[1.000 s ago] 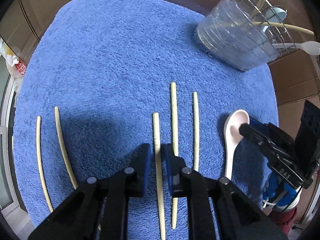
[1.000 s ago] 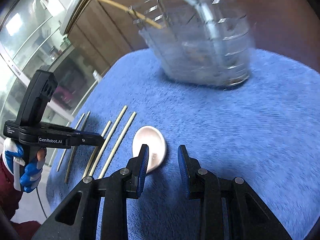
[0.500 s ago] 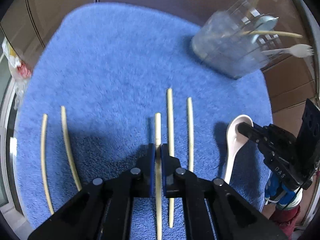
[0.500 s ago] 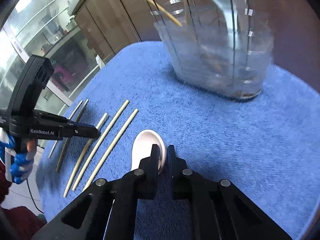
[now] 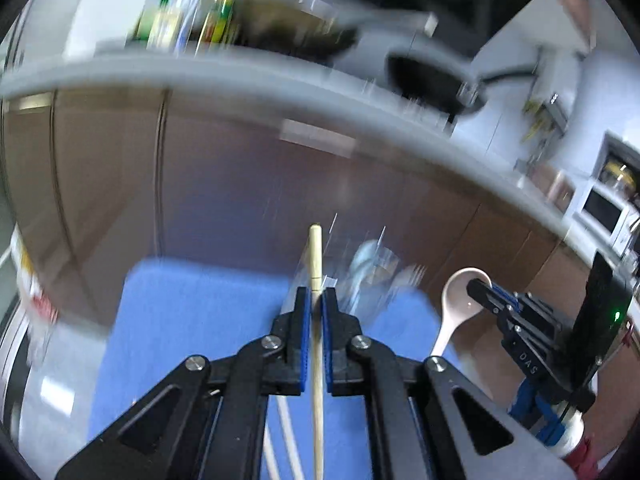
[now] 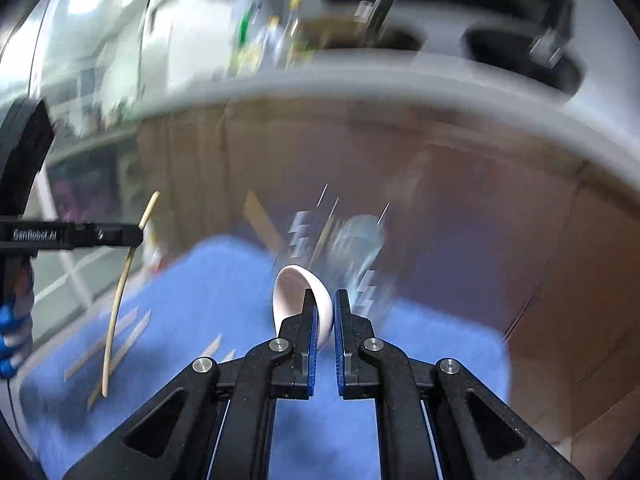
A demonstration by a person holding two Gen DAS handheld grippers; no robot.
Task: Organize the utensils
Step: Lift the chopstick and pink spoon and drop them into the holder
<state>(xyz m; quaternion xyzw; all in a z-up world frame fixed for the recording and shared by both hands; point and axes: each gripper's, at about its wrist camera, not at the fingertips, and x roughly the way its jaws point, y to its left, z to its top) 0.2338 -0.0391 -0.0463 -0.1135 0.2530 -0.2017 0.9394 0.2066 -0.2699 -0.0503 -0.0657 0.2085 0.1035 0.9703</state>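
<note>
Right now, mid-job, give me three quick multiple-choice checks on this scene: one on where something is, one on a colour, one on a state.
1. Where is the white spoon?
A. Lying on the mat
B. Lifted above the mat, in the right gripper
C. Inside the clear holder

2. What colour is the mat under the loose chopsticks?
A. Blue
B. Green
C. Red

3. What state is the left gripper in?
A. Wide open over the mat
B. Shut on nothing
C. Shut on a single chopstick

Answers:
1. B: in the right wrist view the spoon's bowl sits pinched between the jaws, raised off the mat.
2. A: the towelling mat shows blue in both views.
3. C: in the left wrist view the jaws clamp one pale chopstick whose tip sticks out past them.
</note>
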